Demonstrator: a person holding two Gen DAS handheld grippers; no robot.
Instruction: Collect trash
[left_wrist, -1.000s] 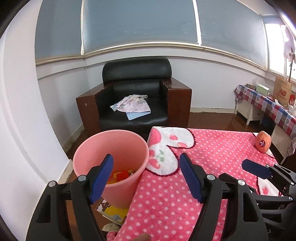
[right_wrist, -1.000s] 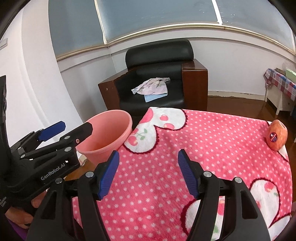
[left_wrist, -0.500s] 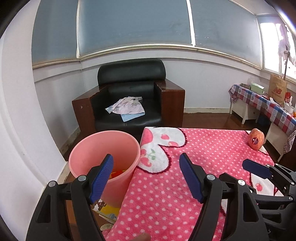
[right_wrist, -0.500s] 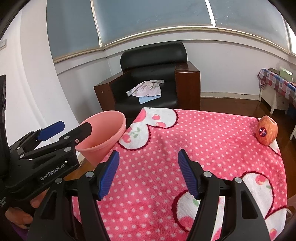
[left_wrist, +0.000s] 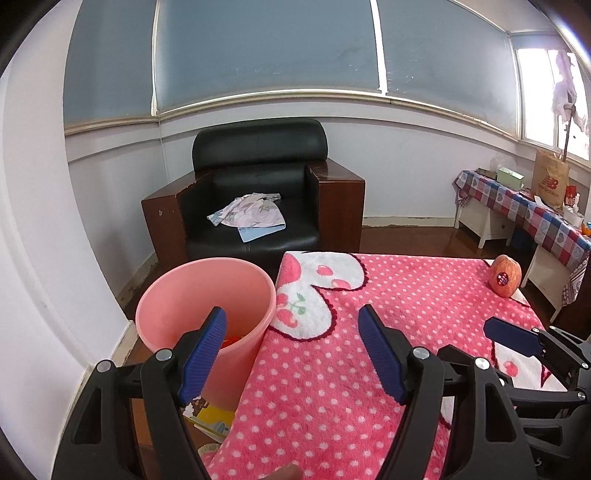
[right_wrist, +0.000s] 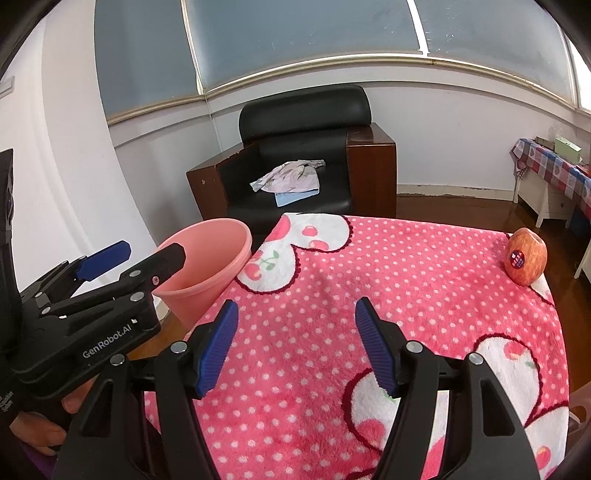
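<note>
A pink bin stands on the floor at the table's left edge, with orange scraps inside; it also shows in the right wrist view. My left gripper is open and empty, held over the table's left edge beside the bin. My right gripper is open and empty above the pink dotted blanket. An apple with a sticker rests at the blanket's far right corner; it also shows in the left wrist view.
A black armchair with folded cloth stands behind the table. A side table with a checked cloth and a paper bag is at the right. A yellow booklet lies on the floor under the bin.
Both grippers have drawn back and risen a little, so the bin and table look smaller and lower. Both stay open and empty.
</note>
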